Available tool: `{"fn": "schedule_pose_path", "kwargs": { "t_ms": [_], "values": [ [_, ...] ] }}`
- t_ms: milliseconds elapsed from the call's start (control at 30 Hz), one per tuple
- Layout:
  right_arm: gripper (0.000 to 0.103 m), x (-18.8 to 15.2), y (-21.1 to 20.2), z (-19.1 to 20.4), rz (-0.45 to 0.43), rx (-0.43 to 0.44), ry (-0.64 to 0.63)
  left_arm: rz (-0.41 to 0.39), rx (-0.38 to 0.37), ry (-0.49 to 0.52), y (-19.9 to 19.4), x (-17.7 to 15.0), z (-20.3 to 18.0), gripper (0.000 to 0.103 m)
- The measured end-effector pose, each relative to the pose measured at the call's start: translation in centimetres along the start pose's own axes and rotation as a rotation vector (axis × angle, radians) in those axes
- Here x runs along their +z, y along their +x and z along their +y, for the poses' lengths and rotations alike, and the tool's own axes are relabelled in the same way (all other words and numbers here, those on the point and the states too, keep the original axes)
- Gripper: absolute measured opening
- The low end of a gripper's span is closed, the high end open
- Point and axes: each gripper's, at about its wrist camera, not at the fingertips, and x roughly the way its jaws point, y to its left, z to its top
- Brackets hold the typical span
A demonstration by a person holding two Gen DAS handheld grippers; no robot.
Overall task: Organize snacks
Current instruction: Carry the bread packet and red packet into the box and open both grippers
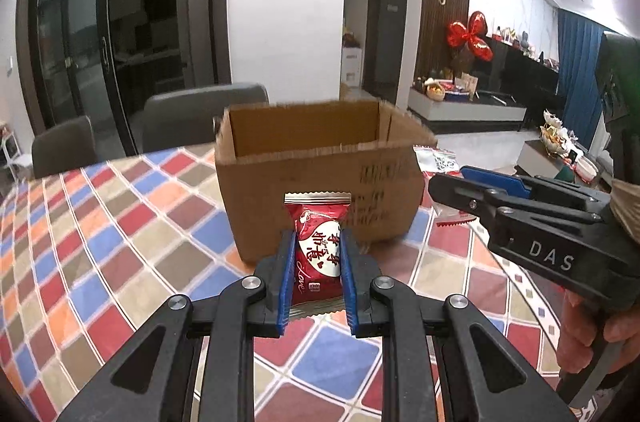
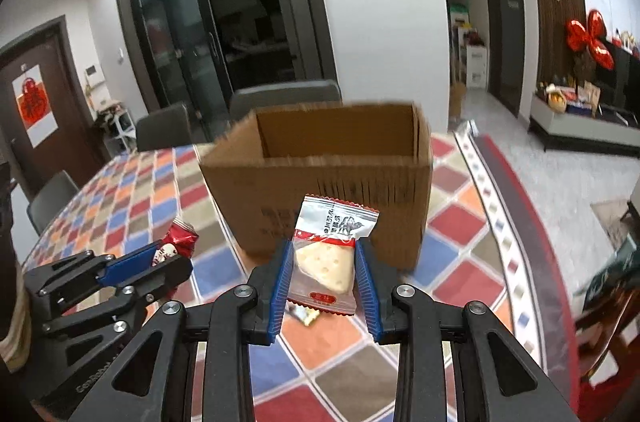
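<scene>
1. One open cardboard box (image 1: pixel 320 178) stands on the checkered tablecloth (image 1: pixel 100 222), grey chairs (image 1: pixel 200 110) behind it; the left gripper (image 1: pixel 316 278) clamps a red snack packet (image 1: pixel 318 246) before the box.
2. Before the same box, the right gripper (image 2: pixel 324 282) pinches a silver cheese-snack packet (image 2: pixel 328 250).

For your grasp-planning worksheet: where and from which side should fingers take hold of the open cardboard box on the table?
Grip the cardboard box by its near wall's top rim, coming from above with one finger inside, one outside. The top is open and upright, the wall thin; the body looks too broad to span.
</scene>
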Motion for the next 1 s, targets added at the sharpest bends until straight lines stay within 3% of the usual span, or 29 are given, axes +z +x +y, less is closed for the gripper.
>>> {"fn": "schedule_pose_path", "kwargs": {
  "t_ms": [433,733,1000],
  "values": [
    [0.033,5.9,-1.1,1.2,-0.071,0.03,-0.083,-0.053,0.005,0.071,0.3,6.1,0.6,0.022],
    [0.033,9.0,1.2,0.5,-0.05,-0.015,-0.16,-0.012,-0.005,0.089,3.7,9.6,1.6,0.022],
    [0.033,11.0,4.3,-0.9,-0.005,-0.013,-0.125,0.057,-0.022,0.077,7.4,12.1,2.0,0.022]
  ]
}}
